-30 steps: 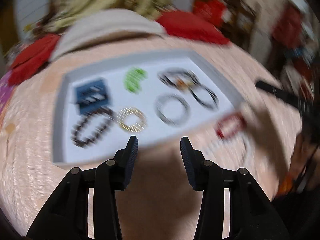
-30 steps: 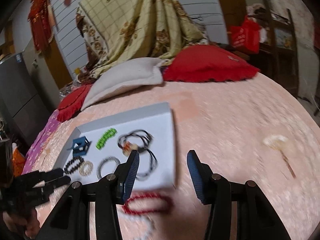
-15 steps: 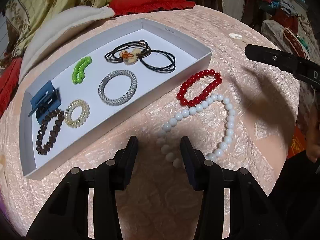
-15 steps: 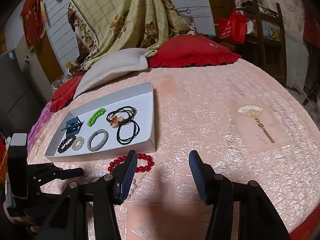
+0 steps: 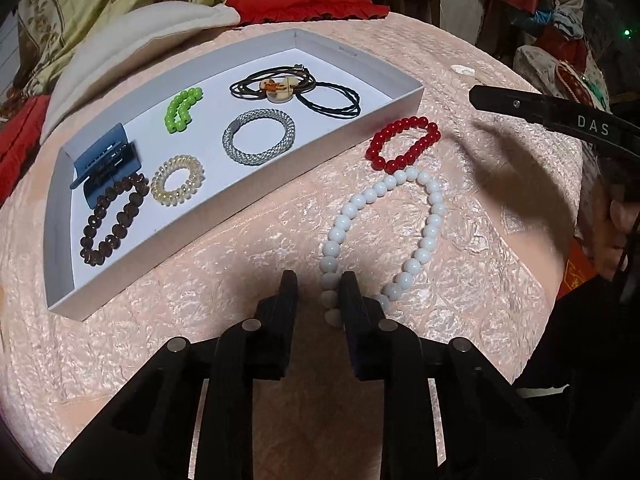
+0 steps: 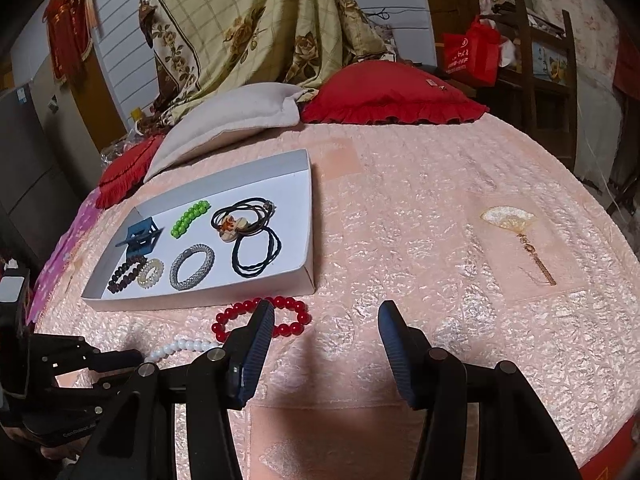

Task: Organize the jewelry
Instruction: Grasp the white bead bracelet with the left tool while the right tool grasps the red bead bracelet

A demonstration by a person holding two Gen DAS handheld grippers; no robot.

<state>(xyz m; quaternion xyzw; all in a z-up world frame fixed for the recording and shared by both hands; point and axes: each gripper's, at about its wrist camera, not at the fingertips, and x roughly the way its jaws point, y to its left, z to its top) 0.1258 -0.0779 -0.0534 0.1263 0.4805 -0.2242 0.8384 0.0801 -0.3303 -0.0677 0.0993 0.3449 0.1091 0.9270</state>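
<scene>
A white bead necklace (image 5: 430, 228) lies on the pink bedspread, its near end between the fingers of my left gripper (image 5: 318, 286), which is narrowly open around the beads. A red bead bracelet (image 5: 404, 144) lies just beyond it, beside the white tray (image 5: 256, 200). The tray holds a blue clip, brown, green, clear and silver bracelets and black cords. In the right wrist view my right gripper (image 6: 326, 318) is wide open and empty, above the bedspread just right of the red bracelet (image 6: 288, 312); the necklace (image 6: 182, 348) and tray (image 6: 240, 292) show at left.
A fan-shaped gold hairpin (image 6: 516, 232) lies on the bedspread to the right. A cream pillow (image 6: 228, 120) and red cushion (image 6: 392, 94) lie behind the tray. The right gripper's body (image 5: 560, 120) reaches in at the right of the left wrist view.
My left gripper has moved forward and down to the necklace's near end and narrowed its fingers around the beads. My right gripper has shifted a little closer to the red bracelet.
</scene>
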